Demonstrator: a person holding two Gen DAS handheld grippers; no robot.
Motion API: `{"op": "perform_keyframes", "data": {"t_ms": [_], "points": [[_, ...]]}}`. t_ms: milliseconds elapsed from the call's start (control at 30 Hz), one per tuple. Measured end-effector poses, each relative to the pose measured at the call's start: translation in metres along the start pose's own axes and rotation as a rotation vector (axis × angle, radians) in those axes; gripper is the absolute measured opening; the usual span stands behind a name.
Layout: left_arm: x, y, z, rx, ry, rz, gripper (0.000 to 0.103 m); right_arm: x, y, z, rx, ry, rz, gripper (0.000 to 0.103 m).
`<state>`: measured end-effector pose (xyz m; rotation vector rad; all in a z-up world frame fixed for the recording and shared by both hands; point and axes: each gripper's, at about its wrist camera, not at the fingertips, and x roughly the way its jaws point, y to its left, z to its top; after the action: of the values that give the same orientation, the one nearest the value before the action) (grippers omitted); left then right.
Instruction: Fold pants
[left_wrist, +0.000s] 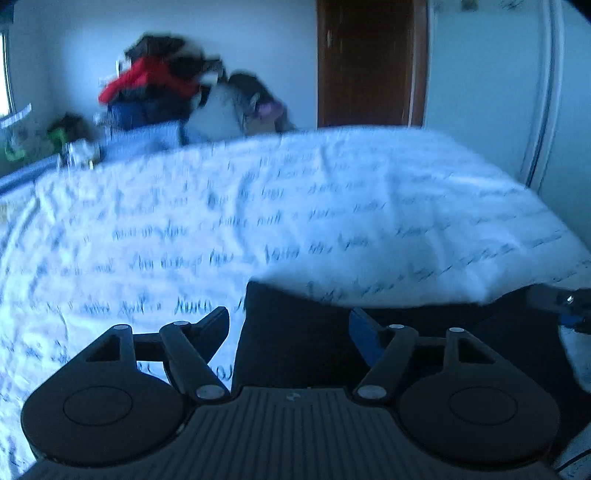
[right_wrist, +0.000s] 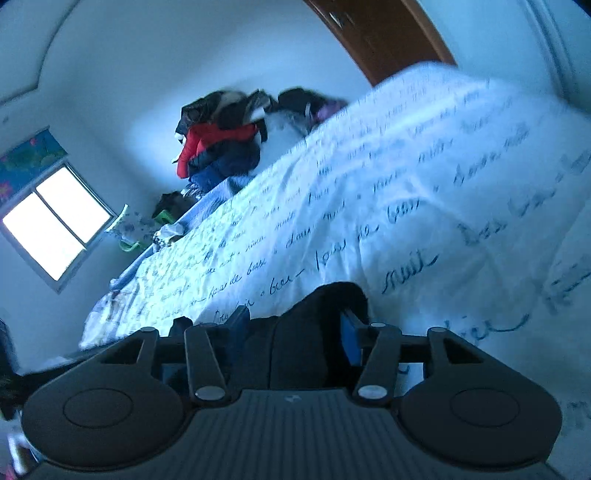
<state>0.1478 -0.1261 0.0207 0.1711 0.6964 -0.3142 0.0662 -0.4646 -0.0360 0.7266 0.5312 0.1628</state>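
Observation:
In the left wrist view the dark pants (left_wrist: 295, 332) lie flat on the bed, near its front edge. My left gripper (left_wrist: 290, 334) hovers just over them, jaws wide apart, nothing pinched. In the right wrist view a hump of the same dark pants (right_wrist: 317, 321) rises between the fingers of my right gripper (right_wrist: 293, 332). Those jaws stand partly apart. The cloth lies loose in the gap beside the blue right pad (right_wrist: 349, 338), and I see no squeeze on it. The housings hide the rest of the pants.
A white bedcover (left_wrist: 332, 206) with dark script spreads across the bed (right_wrist: 424, 177). A pile of clothes (left_wrist: 155, 88) with a red piece sits at the far side. A brown door (left_wrist: 369, 62) is behind, a white wardrobe (left_wrist: 498, 92) to the right and a bright window (right_wrist: 55, 221) at left.

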Motion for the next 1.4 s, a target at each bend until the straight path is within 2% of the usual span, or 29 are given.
{"op": "perform_keyframes", "data": {"t_ms": [67, 167, 233, 300, 400, 467, 567, 633, 700, 800, 867, 900, 967, 1067, 1133, 1200, 1267, 1400], "points": [[0.014, 0.004, -0.003, -0.031, 0.048, 0.000, 0.067, 0.006, -0.001, -0.001, -0.010, 0.009, 0.008, 0.015], [0.024, 0.011, -0.009, -0.067, 0.070, 0.011, 0.067, 0.002, 0.014, -0.003, -0.167, -0.023, -0.080, 0.008], [0.027, 0.016, -0.013, -0.093, 0.059, 0.028, 0.069, -0.003, 0.023, -0.004, -0.246, -0.059, -0.135, 0.008], [0.031, 0.017, -0.012, -0.108, 0.050, 0.050, 0.069, -0.004, 0.024, -0.004, -0.271, -0.085, -0.167, 0.008], [0.038, 0.016, -0.011, -0.102, 0.050, 0.095, 0.070, 0.007, 0.016, -0.005, -0.261, -0.031, -0.206, 0.009], [0.038, 0.018, -0.010, -0.106, 0.053, 0.107, 0.070, 0.005, 0.008, -0.004, -0.215, -0.013, -0.197, 0.015], [0.022, 0.021, -0.013, -0.102, 0.011, 0.109, 0.068, -0.014, 0.009, -0.006, -0.187, -0.068, -0.239, 0.023], [0.012, 0.021, -0.016, -0.092, -0.010, 0.104, 0.068, -0.032, 0.025, -0.012, -0.266, -0.129, -0.305, 0.023], [0.003, 0.023, -0.021, -0.110, -0.016, 0.083, 0.068, -0.041, 0.043, -0.023, -0.349, -0.118, -0.252, 0.023], [-0.007, 0.019, -0.027, -0.104, -0.020, 0.034, 0.069, -0.039, 0.064, -0.045, -0.469, 0.008, -0.127, 0.023], [-0.005, 0.010, -0.033, -0.027, -0.027, 0.037, 0.073, -0.031, 0.068, -0.060, -0.542, 0.093, -0.143, 0.023], [-0.001, 0.005, -0.037, 0.013, -0.025, 0.072, 0.073, -0.028, 0.067, -0.066, -0.577, 0.097, -0.186, 0.023], [-0.001, 0.005, -0.042, 0.029, -0.023, 0.121, 0.070, -0.034, 0.060, -0.067, -0.537, 0.063, -0.238, 0.023], [-0.022, 0.016, -0.048, -0.033, -0.050, 0.045, 0.071, -0.058, 0.062, -0.067, -0.485, 0.000, -0.224, 0.024], [-0.035, 0.019, -0.056, -0.039, -0.064, 0.012, 0.072, -0.066, 0.066, -0.074, -0.503, 0.018, -0.161, 0.024], [-0.042, 0.018, -0.066, -0.008, -0.056, -0.024, 0.074, -0.064, 0.068, -0.084, -0.539, 0.074, -0.158, 0.024], [-0.039, 0.013, -0.076, 0.042, -0.023, -0.031, 0.075, -0.059, 0.066, -0.090, -0.575, 0.097, -0.199, 0.023], [-0.050, 0.017, -0.089, 0.081, -0.065, -0.002, 0.072, -0.076, 0.066, -0.082, -0.509, 0.015, -0.205, 0.024]]}}
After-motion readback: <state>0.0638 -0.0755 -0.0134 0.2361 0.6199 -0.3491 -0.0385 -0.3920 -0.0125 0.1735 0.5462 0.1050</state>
